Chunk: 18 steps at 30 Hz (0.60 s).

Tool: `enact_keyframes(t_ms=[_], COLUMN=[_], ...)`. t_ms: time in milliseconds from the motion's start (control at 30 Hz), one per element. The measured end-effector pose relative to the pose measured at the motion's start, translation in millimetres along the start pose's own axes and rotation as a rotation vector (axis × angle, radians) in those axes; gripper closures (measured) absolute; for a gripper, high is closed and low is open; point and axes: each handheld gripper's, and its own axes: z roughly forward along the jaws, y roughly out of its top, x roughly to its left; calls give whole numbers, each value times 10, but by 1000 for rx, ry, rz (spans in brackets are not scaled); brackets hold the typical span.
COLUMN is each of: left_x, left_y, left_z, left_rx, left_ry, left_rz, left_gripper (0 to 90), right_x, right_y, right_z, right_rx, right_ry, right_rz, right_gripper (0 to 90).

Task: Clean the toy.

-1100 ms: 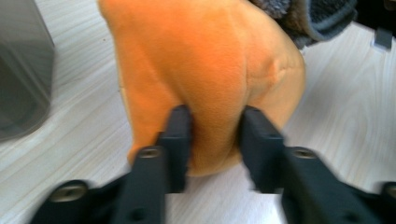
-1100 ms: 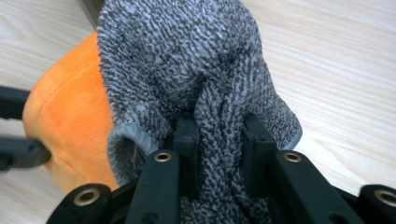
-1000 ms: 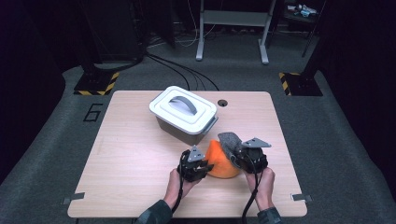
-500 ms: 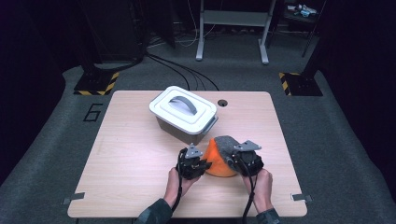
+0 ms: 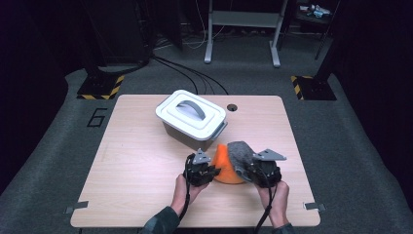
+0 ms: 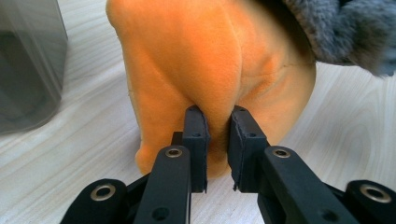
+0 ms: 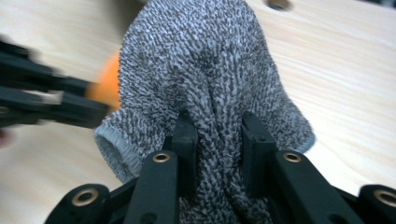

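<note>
High view — two soft cloths, lower centre of frame, each pinched.
Left gripper [image 6: 216,116] clamps orange cloth [image 6: 205,60]; right gripper [image 7: 218,126] clamps grey knit [image 7: 205,60] — light, limp; likely best gripped by a bunched fold.

bunched grey cloth [image 5: 241,152] against orange cloth [image 5: 224,165]

The light wooden tabletop [image 5: 146,161] stood on dark grey carpet [image 5: 341,161] in a dim room. Beyond its far edge stood a grey metal stand [image 5: 241,29], with black cables [image 5: 190,75] trailing toward it. Yellow-black striped blocks [image 5: 101,87] flanked its far corners.
</note>
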Motion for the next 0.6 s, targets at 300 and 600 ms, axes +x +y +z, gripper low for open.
enact_keyframes(t_ms=[300, 600], left_x=[10, 17], left_y=[1, 14], left_z=[7, -14], left_rx=[6, -16], left_ry=[0, -56], left_rz=[7, 22], left_gripper=[789, 530], right_x=[-64, -269], right_y=[-126, -332], right_z=[291, 390], right_rx=[80, 126], right_ry=[-56, -67], right_rz=[1, 86], right_gripper=[713, 715])
